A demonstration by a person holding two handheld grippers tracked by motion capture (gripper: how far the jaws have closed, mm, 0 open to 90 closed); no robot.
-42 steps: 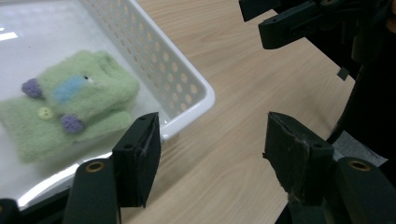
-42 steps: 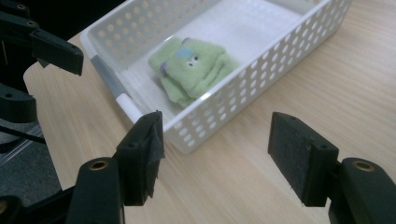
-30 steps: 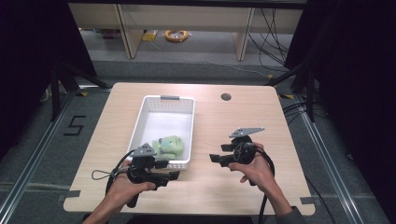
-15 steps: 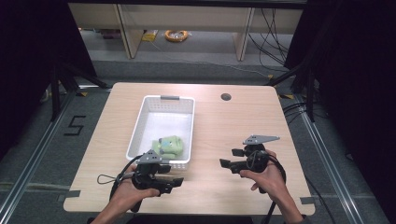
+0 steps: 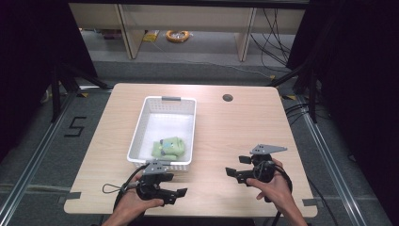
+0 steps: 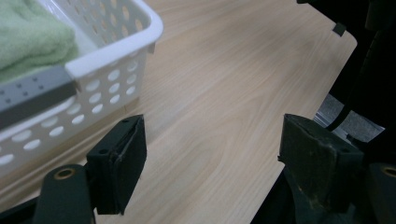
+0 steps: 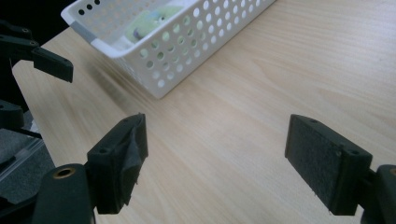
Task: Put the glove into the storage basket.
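We see a green soft toy (image 5: pixel 170 147) lying in the near end of the white basket (image 5: pixel 139 127) on the table (image 5: pixel 235 136). Our left gripper (image 5: pixel 177 194) sits just in front of the basket's near wall, and our right gripper (image 5: pixel 232 173) rests on bare table well to the right of it. On both, the jaws stand wide open and have hold of nothing; each gripper view shows only table between its pads.

From the left gripper view the toy (image 6: pixel 32 37) looks like terry cloth or plush: fuzzy, folded, with no hard edges. We judge it light and soft, so it should squash under the pads rather than slip, and nothing about it looks fragile. The face side, with a small purple detail, shows through the basket holes (image 7: pixel 154 21) in the right gripper view.

We would take it by the thick middle, coming from above, since the walls block any sideways approach. A pinch on a loose edge would probably let it droop and drag on the rim. The basket itself looks light and may slide if we bump it.
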